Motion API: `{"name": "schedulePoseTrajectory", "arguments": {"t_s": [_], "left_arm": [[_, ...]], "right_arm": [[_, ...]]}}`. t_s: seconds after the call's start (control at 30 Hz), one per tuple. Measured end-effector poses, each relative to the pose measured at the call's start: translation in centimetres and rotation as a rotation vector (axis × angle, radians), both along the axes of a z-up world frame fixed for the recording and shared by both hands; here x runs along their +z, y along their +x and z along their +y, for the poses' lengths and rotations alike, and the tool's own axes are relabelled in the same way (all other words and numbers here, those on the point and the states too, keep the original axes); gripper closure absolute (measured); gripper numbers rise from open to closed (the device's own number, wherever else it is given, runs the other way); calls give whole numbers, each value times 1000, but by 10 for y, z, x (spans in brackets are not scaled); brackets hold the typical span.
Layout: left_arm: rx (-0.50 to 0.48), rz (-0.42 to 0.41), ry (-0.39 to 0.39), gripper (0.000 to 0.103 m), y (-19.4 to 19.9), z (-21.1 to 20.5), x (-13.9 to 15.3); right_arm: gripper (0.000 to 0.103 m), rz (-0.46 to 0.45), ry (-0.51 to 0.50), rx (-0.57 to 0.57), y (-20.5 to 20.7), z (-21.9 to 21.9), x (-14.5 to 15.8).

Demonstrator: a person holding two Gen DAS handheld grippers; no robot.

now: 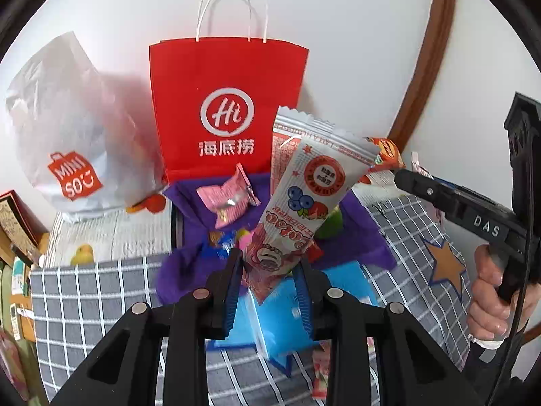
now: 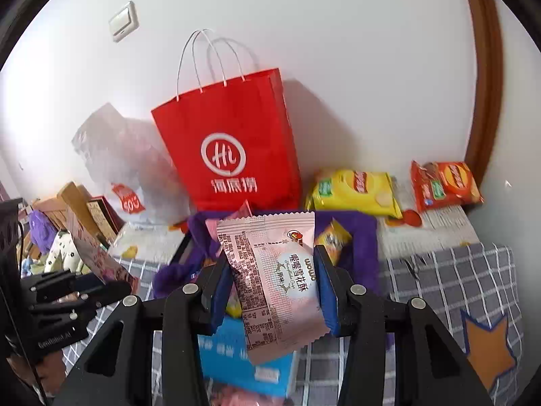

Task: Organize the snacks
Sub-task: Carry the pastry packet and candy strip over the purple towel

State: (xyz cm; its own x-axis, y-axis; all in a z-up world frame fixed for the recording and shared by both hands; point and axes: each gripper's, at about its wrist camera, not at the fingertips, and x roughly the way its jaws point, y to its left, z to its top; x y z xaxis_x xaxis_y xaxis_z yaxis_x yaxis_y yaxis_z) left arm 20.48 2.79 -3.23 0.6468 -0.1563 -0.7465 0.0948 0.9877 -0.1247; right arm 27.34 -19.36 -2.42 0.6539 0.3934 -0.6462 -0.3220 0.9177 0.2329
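The long snack packet [image 1: 297, 209] with berries printed on it is pinched at its lower end between the pads of the left hand-held gripper [image 1: 270, 291], and it stands up tilted to the right over the purple cloth [image 1: 358, 230]. The pink snack packet [image 2: 277, 284] with dense print on its back is clamped between the pads of the right hand-held gripper [image 2: 274, 291], held upright above a blue box [image 2: 236, 355].

On the purple cloth lie a small pink wrapped sweet [image 1: 230, 199] and several other small wrappers, too blurred to tell apart. The blue box sits just in front of the cloth on a grey checked cover [image 2: 449, 280] with an orange star patch [image 2: 490, 348]. The surface under the cover cannot be made out.

Behind the cloth, a red paper bag [image 2: 233, 142] with white cord handles stands upright against the white wall [image 2: 355, 50]. To its left slumps a white plastic shopping bag [image 1: 67, 128] with a red logo. To the right of the red bag lie a yellow crisp packet [image 2: 355, 189] and, further right, an orange crisp packet [image 2: 446, 182], both near the wall. A brown door frame [image 2: 483, 84] runs up the right side, and a light switch [image 2: 124, 22] is on the wall above left.

In the left wrist view, a person's hand [image 1: 490, 297] grips the handle of the right hand-held gripper at the right edge.
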Motion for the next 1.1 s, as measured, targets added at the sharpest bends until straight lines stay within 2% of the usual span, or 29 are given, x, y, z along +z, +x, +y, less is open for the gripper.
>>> {"name": "schedulePoseTrajectory", "arguments": {"t_s": [0.3,0.5,0.67,0.83,0.97,1.1], "left_arm": [[8,-3,3,74,48,7,-1],[6,12,-26,74,76,11,-13],[7,36,-62,74,97,24,-32],[41,116,-84,74,110,39,-61],[55,146,-114,74,112,47,-72],[60,152,-105,74,112,48,-75]], "right_arm": [[58,15,45,2,59,23,-2],[58,55,55,7,82,24,-32],[58,116,-45,20,101,28,-61],[58,168,-76,19,112,25,-82],[58,193,-109,12,117,25,-94],[58,205,-99,3,119,23,-98]]}}
